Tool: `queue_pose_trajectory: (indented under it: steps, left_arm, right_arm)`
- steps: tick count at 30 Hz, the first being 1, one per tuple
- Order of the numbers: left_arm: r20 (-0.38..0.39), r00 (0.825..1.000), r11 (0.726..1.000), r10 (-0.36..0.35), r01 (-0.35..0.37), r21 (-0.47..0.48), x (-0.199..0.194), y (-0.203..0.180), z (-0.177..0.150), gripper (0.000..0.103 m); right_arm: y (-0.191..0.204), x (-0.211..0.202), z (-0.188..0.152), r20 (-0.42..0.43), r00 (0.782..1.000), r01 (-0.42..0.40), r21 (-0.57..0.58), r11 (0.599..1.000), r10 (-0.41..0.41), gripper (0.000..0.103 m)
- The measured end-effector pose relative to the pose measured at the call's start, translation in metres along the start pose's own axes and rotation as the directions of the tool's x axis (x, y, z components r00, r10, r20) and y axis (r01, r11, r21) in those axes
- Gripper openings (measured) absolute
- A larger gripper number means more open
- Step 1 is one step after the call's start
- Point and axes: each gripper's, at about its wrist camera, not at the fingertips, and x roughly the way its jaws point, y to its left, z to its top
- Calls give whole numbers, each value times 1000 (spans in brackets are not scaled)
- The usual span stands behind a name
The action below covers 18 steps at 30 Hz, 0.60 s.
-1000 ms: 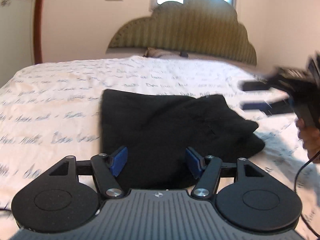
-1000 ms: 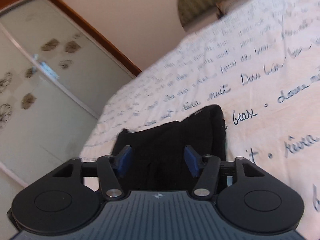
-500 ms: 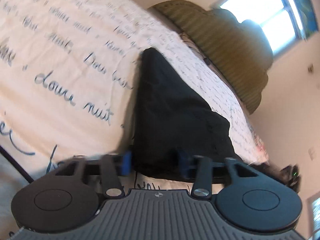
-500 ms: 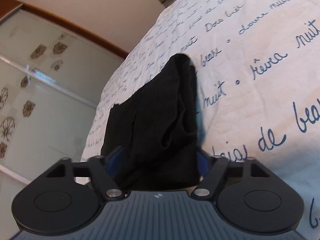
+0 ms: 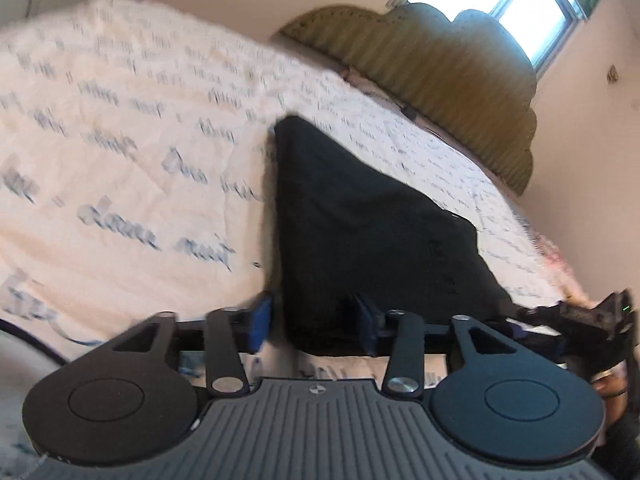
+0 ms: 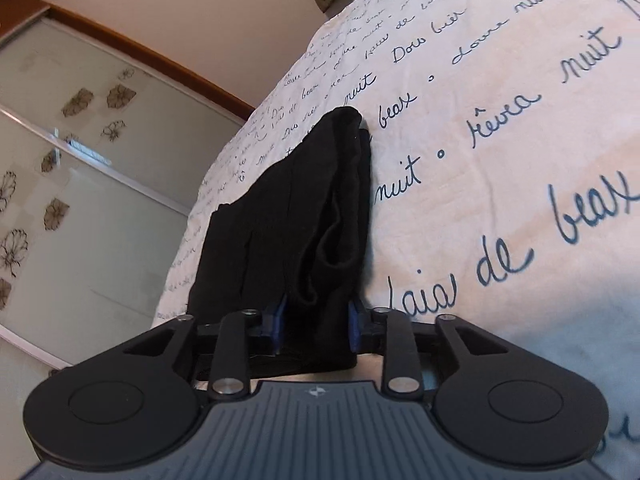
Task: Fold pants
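The black pants (image 5: 372, 232) lay bunched on the bed (image 5: 120, 184), stretching straight ahead from both tongs, whose jaws had just been reopening: the left tongs (image 5: 310, 322) half open straddling the near left corner, the right tongs (image 6: 316, 326) narrower, pads flanking a thick fold.

Near edge of the black pants (image 6: 296, 220) hidden behind the right gripper (image 6: 316, 326) body, bedspread (image 5: 120, 184) lettering smeared by motion blur in the left view, window (image 5: 516, 8) cut off by the top edge, right-edge device too blurred to identify.
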Motion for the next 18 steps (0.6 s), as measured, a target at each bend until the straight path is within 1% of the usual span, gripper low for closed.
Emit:
queue_pose_trajectory:
  steps: [1, 2, 3, 4, 5, 6, 7, 8, 9, 10, 11, 12, 13, 15, 17, 18]
  left_arm:
    - [38, 998, 998, 44, -45, 42, -10, -4, 0, 57]
    - [95, 992, 993, 79, -87, 84, -22, -8, -2, 57]
    - [153, 983, 985, 97, -117, 127, -33, -14, -3, 57]
    - [204, 973, 974, 105, -141, 176, -42, -23, -4, 60]
    - [250, 963, 960, 102, -161, 229, -48, -32, -6, 61]
    - [292, 952, 938, 95, -184, 293, -49, -45, -7, 64]
    - [316, 945, 907, 83, -203, 369, -46, -58, -12, 70]
    - [316, 946, 869, 76, -218, 444, -40, -70, -18, 72]
    - [305, 949, 828, 84, -236, 508, -32, -81, -25, 71]
    - [292, 951, 796, 99, -252, 551, -25, -89, -32, 70]
    - [272, 956, 767, 108, -255, 589, -19, -94, -40, 70]
    - [256, 959, 747, 120, -257, 614, -14, -95, -46, 70]
    - [256, 956, 734, 142, -275, 621, -10, -95, -51, 70]
    - [252, 947, 725, 197, -314, 613, -2, -87, -54, 70]
    - [231, 943, 740, 241, -333, 585, 2, -72, -51, 70]
    - [224, 940, 751, 256, -339, 566, 2, -64, -49, 70]
  right_arm:
    - [3, -10, -2, 24, 1000, 18, -11, 1000, -18, 43]
    - [9, -22, -5, 69, 996, 50, -34, 998, -48, 49]
    - [17, -33, -8, 129, 988, 94, -75, 993, -84, 51]
    - [27, -43, -12, 186, 976, 136, -124, 983, -112, 51]
    - [40, -49, -18, 231, 965, 173, -190, 967, -127, 51]
    - [56, -50, -24, 254, 958, 201, -270, 942, -132, 51]
    - [72, -46, -31, 260, 956, 230, -360, 904, -140, 51]
    - [88, -38, -39, 257, 953, 269, -466, 843, -163, 51]
    - [105, -27, -51, 256, 945, 317, -579, 751, -202, 52]
    - [117, -15, -64, 259, 934, 356, -672, 649, -245, 52]
    - [125, -3, -75, 263, 920, 385, -741, 551, -290, 52]
    - [128, 6, -83, 259, 910, 396, -777, 490, -324, 52]
    - [127, 13, -86, 256, 902, 403, -790, 462, -348, 52]
    - [119, 21, -86, 245, 892, 409, -793, 451, -380, 52]
    - [115, 29, -87, 244, 879, 424, -795, 434, -410, 52]
    - [113, 30, -86, 254, 874, 435, -787, 437, -413, 52]
